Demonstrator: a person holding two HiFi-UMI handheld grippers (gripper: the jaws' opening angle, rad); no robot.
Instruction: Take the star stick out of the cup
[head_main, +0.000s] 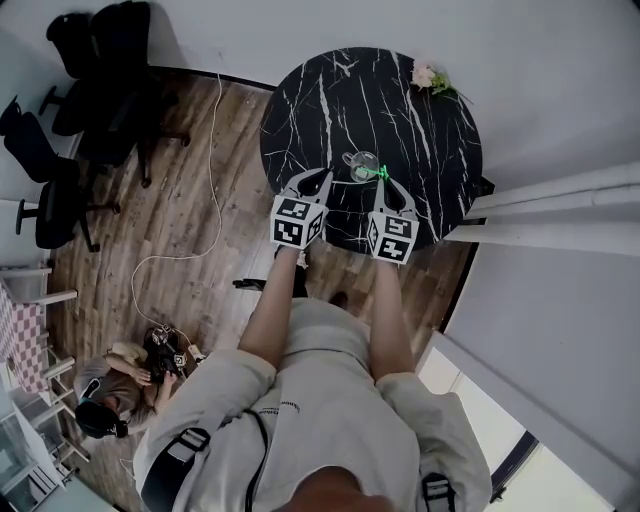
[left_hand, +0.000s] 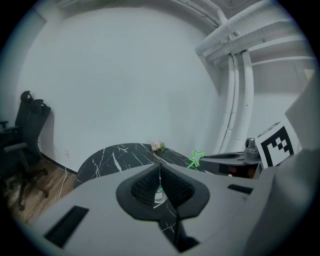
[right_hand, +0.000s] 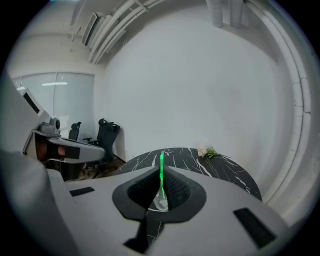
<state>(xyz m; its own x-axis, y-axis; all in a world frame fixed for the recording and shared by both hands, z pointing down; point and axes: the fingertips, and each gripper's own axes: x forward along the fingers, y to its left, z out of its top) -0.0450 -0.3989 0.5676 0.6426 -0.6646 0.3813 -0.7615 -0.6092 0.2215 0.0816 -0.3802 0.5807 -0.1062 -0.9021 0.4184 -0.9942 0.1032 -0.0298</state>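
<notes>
Right claw (right_hand: 161, 171) is clamped shut on the green star stick (right_hand: 161, 160), above the cup (right_hand: 160, 202).

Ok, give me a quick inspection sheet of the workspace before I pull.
Surface: round black marble table.
Job's things: glass cup on the table; green star stick standing in it.
Clutter: pink flower at the far edge.
Grippers: right gripper shut on the stick; left gripper shut, beside the cup.
Cables: white cable across the wood floor.
Surroundings: office chairs; a person seated on the floor.
</notes>
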